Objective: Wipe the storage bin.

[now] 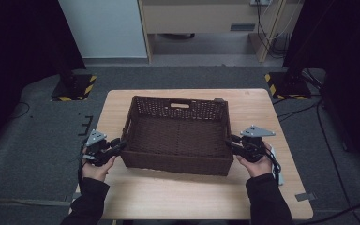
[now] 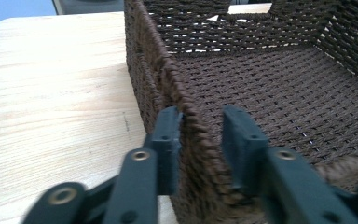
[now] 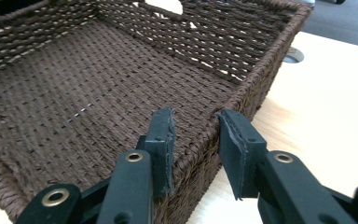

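High view overhead; gripper views close, sharing basket [image 1: 178, 140].

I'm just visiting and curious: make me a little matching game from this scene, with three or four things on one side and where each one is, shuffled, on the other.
Things:
1. basket
2. left gripper
3. right gripper
4. table

Places:
A. astride the basket's right wall
B. beneath everything, pale wood
C. middle of the table, nothing inside
D. astride the basket's left wall

Pairs: 1-C, 2-D, 3-A, 4-B
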### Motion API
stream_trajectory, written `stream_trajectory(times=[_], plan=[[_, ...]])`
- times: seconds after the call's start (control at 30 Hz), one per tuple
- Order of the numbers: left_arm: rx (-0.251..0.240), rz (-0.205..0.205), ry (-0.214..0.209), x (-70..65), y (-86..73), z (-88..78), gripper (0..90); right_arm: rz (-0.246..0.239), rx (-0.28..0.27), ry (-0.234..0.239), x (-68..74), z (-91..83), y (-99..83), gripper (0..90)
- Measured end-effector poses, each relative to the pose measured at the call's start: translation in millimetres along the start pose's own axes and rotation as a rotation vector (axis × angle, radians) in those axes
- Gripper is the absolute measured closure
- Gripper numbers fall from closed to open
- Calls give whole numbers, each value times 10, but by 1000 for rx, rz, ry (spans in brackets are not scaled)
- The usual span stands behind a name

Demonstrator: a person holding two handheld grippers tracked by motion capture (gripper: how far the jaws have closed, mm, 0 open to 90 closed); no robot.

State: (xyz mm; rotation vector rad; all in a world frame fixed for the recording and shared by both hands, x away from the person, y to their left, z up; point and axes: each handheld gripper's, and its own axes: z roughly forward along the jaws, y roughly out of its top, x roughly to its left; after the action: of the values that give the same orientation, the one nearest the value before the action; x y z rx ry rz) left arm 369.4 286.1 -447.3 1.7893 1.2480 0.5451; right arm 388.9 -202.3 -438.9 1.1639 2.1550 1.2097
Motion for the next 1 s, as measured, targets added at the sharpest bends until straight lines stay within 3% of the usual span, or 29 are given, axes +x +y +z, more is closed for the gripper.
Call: stream_trajectory(times=[0.17, 0.33, 0.43, 0.5, 0.7, 0.93, 1.0], plan=[[9, -14, 6, 26, 22, 35, 709, -15, -28, -4, -11, 1, 52, 595], [18, -10, 39, 55, 61, 111, 731, -11, -55, -45, -39, 89, 77, 551], [13, -14, 42, 80, 73, 131, 737, -1, -60, -66, -63, 153, 79, 564], [12, -11, 34, 86, 69, 125, 706, 2, -51, -53, -66, 190, 58, 604], [-25, -13, 5, 57, 37, 40, 630, 13, -32, -54, -37, 161, 57, 640], [-15, -21, 36, 94, 71, 63, 735, 5, -2, -18, 16, 27, 45, 632], [-1, -19, 34, 105, 90, 95, 766, -4, -25, -30, 7, 19, 71, 589]])
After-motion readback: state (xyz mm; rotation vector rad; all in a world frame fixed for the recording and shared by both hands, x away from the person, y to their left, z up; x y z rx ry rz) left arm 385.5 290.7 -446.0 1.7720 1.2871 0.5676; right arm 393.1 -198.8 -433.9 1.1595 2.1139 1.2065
